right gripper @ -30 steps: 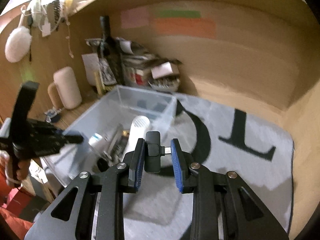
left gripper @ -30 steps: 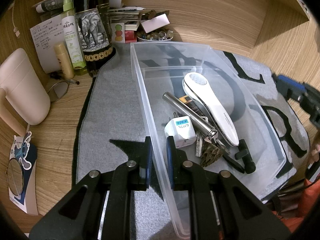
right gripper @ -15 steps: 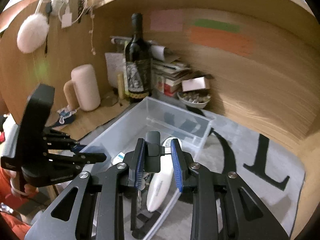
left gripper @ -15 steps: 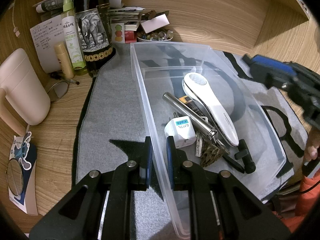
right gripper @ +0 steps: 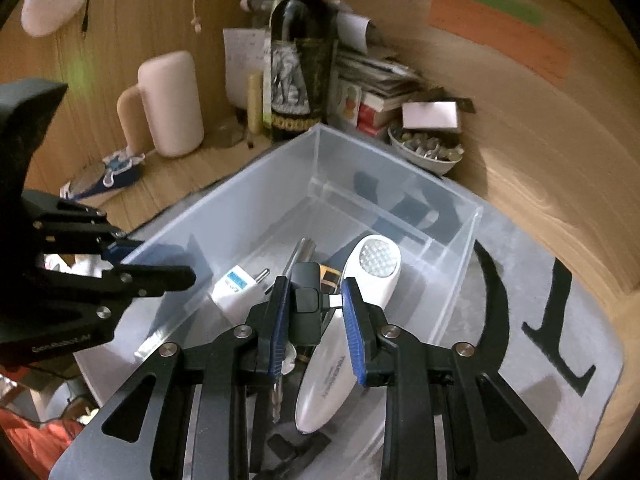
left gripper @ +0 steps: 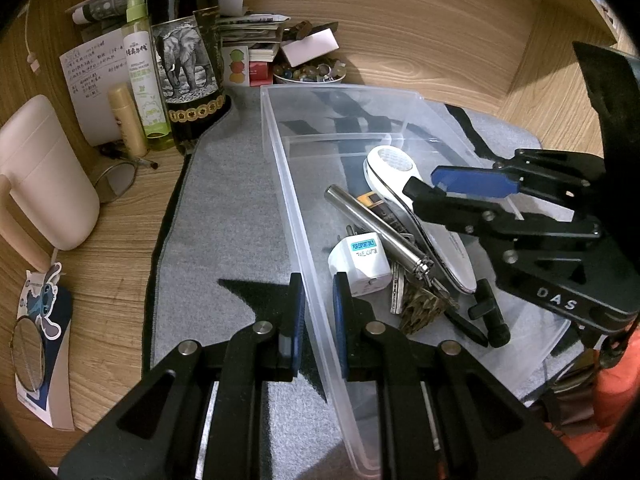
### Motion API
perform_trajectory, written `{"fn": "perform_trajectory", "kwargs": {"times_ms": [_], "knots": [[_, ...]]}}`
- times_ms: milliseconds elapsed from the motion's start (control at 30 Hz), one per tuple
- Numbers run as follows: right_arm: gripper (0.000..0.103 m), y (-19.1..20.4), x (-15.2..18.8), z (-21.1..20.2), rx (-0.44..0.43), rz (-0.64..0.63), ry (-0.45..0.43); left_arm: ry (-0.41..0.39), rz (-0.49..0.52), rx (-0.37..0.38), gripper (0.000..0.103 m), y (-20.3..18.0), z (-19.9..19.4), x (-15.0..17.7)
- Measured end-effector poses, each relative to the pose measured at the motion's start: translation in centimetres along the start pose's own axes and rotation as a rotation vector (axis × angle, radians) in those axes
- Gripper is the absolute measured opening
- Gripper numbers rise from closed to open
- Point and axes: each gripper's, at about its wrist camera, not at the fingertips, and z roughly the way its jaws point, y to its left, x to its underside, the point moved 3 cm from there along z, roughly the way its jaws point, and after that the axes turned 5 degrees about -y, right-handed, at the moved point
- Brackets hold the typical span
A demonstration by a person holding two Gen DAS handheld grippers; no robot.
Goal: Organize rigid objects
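Between the right gripper's (right gripper: 316, 312) blue pads sits a small black adapter (right gripper: 306, 306), clamped w/ its metal plug end pointing sideways at the right pad; it hangs above the clear plastic bin (right gripper: 460, 248), prob. so it can drop in w/ the rest. Left gripper (left gripper: 318, 312) pinches the bin's near wall, one finger inside, one outside, apparently to steady it. Inside the bin: white handheld device (right gripper: 360, 300), white travel plug (left gripper: 362, 266), metal cylinder (left gripper: 376, 230), keys. Bin rests on a grey mat (left gripper: 224, 208); wine bottle (left gripper: 188, 52) stands behind.
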Motion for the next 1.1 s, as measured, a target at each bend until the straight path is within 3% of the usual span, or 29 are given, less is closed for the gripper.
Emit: {"fn": "perform_trajectory", "kwargs": {"times_ms": [133, 267, 400, 533, 633, 700, 767, 1100], "knots": [[0.025, 0.0, -0.1, 0.1, -0.001, 0.006, 0.003, 0.001, 0.006, -0.002, 0.013, -0.1, 0.0, -0.1], [0.047, -0.2, -0.1, -0.3, 0.011, 0.012, -0.014, 0.003, 0.003, -0.002, 0.013, -0.1, 0.1, -0.2], [0.052, -0.5, 0.0, -1.3, 0.018, 0.036, -0.044, 0.006, 0.005, -0.002, 0.013, -0.1, 0.2, -0.2], [0.075, -0.8, 0.0, -3.1, 0.054, 0.054, -0.098, 0.009, 0.013, -0.002, 0.013, -0.1, 0.1, -0.3], [0.082, -1.0, -0.1, -4.5, 0.075, 0.063, -0.135, 0.003, 0.020, -0.008, 0.013, -0.2, -0.1, -0.4], [0.083, -1.1, 0.0, -5.4, 0.081, 0.072, -0.154, -0.010, 0.020, -0.015, 0.020, -0.2, -0.5, -0.6], [0.084, -1.3, 0.1, -6.3, 0.092, 0.079, -0.176, -0.040, 0.015, -0.029, 0.037, 0.0, -1.3, -0.9], [0.095, -2.2, 1.1, -11.2, 0.147, 0.131, -0.286, -0.188, 0.022, -0.054, 0.048, -0.8, -6.1, -2.2]]}}
